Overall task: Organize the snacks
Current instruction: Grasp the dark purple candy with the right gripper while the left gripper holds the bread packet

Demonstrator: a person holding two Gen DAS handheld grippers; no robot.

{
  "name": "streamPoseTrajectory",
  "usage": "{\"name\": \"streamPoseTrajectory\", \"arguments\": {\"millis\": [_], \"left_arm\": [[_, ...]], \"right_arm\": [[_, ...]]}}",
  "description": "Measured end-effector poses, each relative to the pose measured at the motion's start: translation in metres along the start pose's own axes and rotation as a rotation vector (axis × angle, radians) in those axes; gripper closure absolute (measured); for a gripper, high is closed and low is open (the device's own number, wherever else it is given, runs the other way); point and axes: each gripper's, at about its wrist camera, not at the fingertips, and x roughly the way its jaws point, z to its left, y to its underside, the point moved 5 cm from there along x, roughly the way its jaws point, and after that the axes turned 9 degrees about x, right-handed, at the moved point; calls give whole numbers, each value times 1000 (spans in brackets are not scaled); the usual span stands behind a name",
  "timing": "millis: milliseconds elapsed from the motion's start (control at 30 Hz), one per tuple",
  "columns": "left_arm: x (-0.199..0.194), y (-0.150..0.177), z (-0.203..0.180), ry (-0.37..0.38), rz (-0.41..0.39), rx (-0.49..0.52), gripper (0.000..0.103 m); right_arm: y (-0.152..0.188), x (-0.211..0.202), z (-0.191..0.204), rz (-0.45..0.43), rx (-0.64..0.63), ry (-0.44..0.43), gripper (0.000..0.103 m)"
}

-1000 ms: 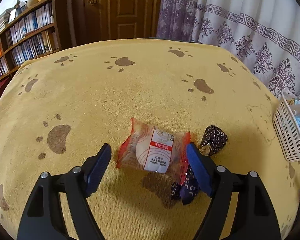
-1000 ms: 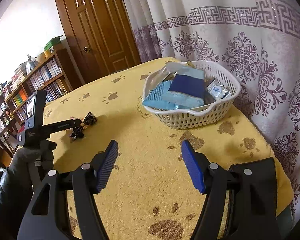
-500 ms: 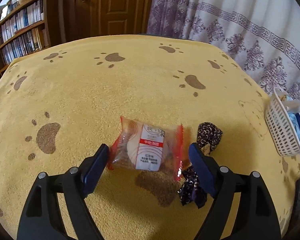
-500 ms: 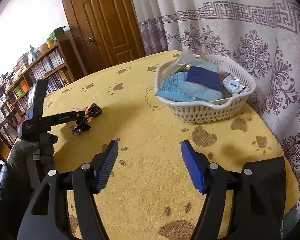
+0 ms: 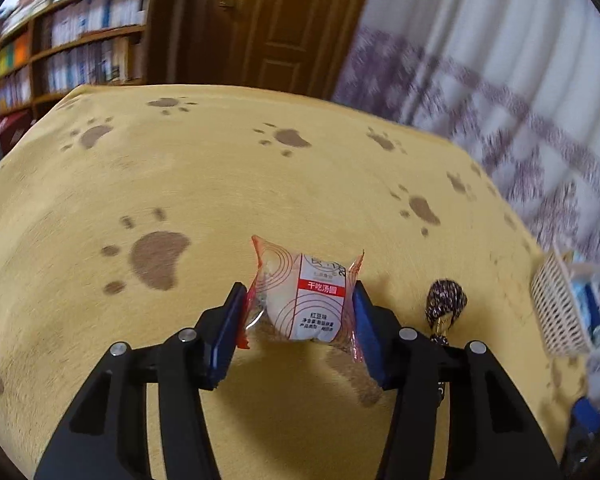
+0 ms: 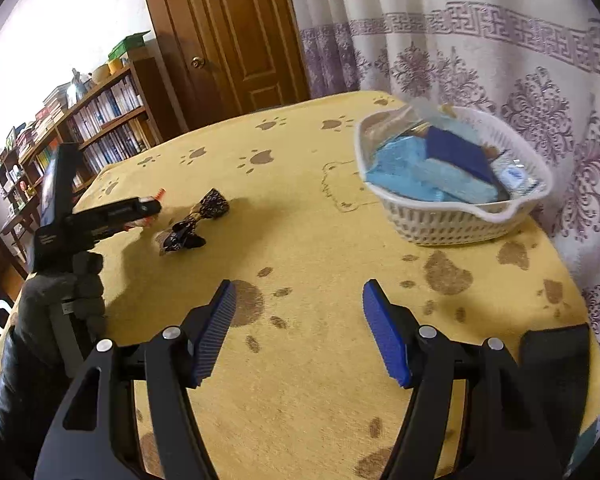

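My left gripper [image 5: 298, 326] is shut on a clear red-edged snack packet [image 5: 306, 298] with a white cake inside, held just above the yellow paw-print tablecloth [image 5: 220, 184]. A dark patterned wrapped candy [image 5: 444, 306] lies to its right. In the right wrist view the left gripper [image 6: 150, 208] holds the packet at the left, with two dark patterned candies [image 6: 198, 222] beside it. The white basket [image 6: 456, 216] holds blue snack packs at the right. My right gripper [image 6: 298, 328] is open and empty over the cloth's near side.
The basket also shows at the right edge of the left wrist view [image 5: 560, 312]. A curtain [image 6: 500, 60] hangs close behind the basket. A bookshelf [image 6: 84, 128] and a wooden door [image 6: 228, 32] stand beyond the table's far edge.
My left gripper closed on the red-edged packet and lifted it, swinging a little to the left. My right gripper drifted slightly and stayed open.
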Motion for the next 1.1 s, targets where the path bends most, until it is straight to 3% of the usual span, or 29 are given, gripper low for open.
{"name": "streamPoseTrajectory", "arguments": {"millis": [233, 467, 1000, 1100], "left_arm": [[-22, 0, 31, -34, -76, -116, 51], [-32, -3, 41, -43, -114, -160, 51], [-30, -2, 44, -52, -118, -181, 51], [-28, -1, 45, -50, -110, -188, 51]], "right_arm": [[-4, 47, 35, 103, -38, -43, 36], [-22, 97, 63, 184, -9, -83, 36], [-59, 161, 109, 184, -39, -67, 37], [-55, 167, 113, 187, -65, -38, 48]]}}
